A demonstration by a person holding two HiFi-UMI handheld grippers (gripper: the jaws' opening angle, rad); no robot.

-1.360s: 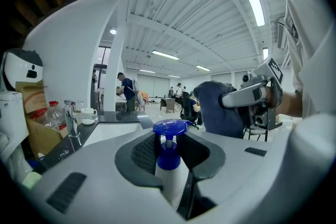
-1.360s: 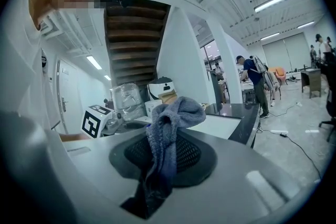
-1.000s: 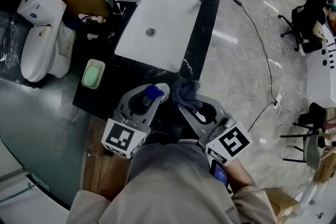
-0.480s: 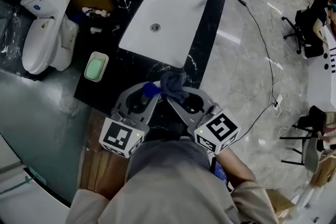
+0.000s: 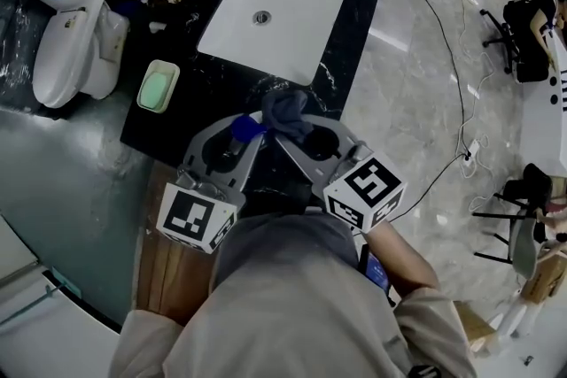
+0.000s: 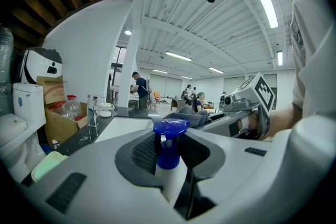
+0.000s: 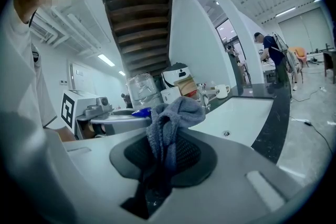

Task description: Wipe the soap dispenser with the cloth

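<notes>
L gripper (image 6: 170, 165) fingers part-shut round soap dispenser (image 6: 169, 139) below cap: prob light, slick plastic, grip firm. R gripper (image 7: 163, 160) fingers clamp cloth (image 7: 170, 118): soft, floppy.

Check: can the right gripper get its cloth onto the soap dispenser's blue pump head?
Probably yes: the cloth in the right gripper sits right beside the soap dispenser held in the left gripper, nothing between them.

soap dispenser (image 6: 169, 150): white bottle, blue pump cap, upright, clamped in left gripper (image 6: 169, 161). cloth (image 7: 170, 122): grey-blue, bunched, pinched in right gripper (image 7: 164, 157), its top right beside the blue cap.
</notes>
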